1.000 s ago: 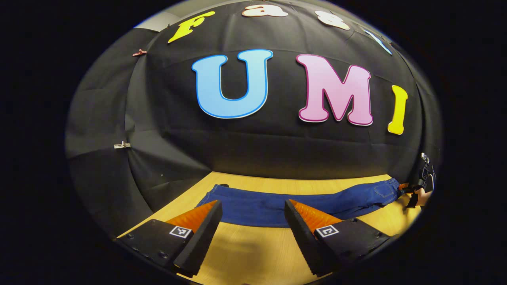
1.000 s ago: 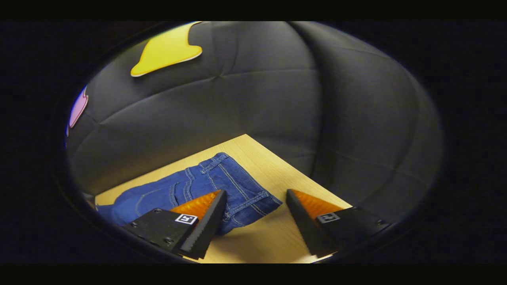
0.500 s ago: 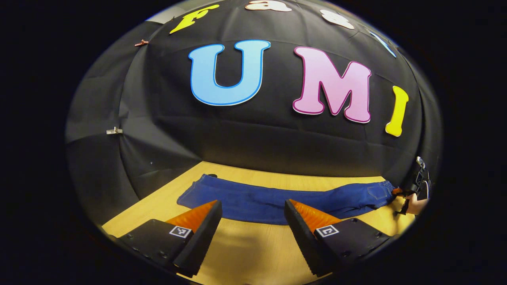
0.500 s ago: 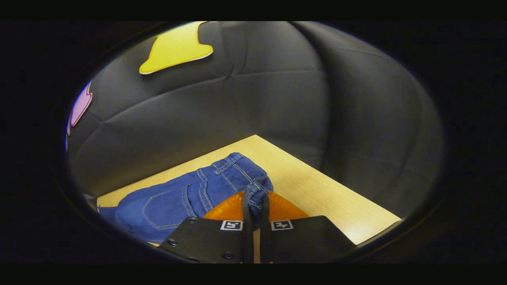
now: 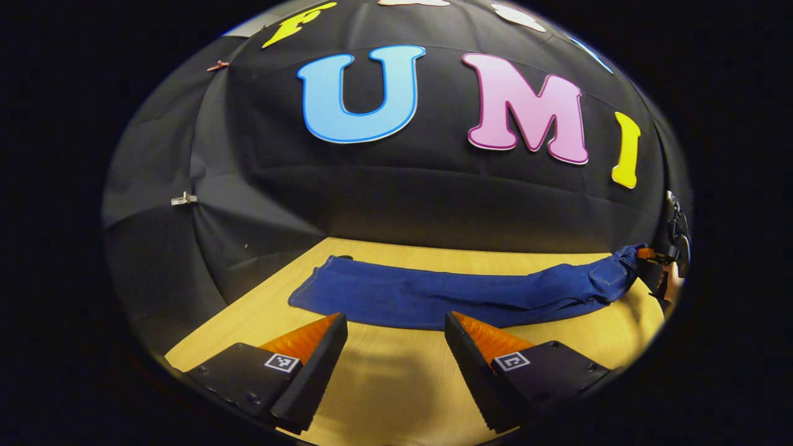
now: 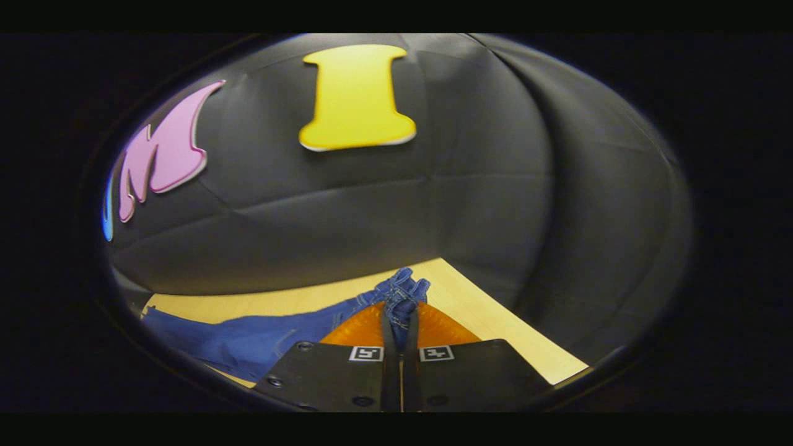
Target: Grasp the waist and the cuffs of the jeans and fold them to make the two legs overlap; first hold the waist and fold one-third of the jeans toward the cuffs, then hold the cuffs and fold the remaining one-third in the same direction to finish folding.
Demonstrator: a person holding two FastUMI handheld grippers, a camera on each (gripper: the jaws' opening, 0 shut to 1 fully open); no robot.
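The right tool [image 6: 399, 322] is clamped on the waist of the long blue denim jeans [image 5: 446, 297], lying unfolded along the pale wooden bench's [image 5: 384, 396] far edge, while the left tool [image 5: 394, 328] waits agape near the front edge, so every fold remains.

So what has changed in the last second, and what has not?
The right tool, open a second ago, closed on the waist of the jeans and has begun lifting it off the table. The left tool stays open, short of the jeans; the legs still lie flat.

Dim booth lighting, strong fisheye bending at edges (right gripper view slightly blurred).
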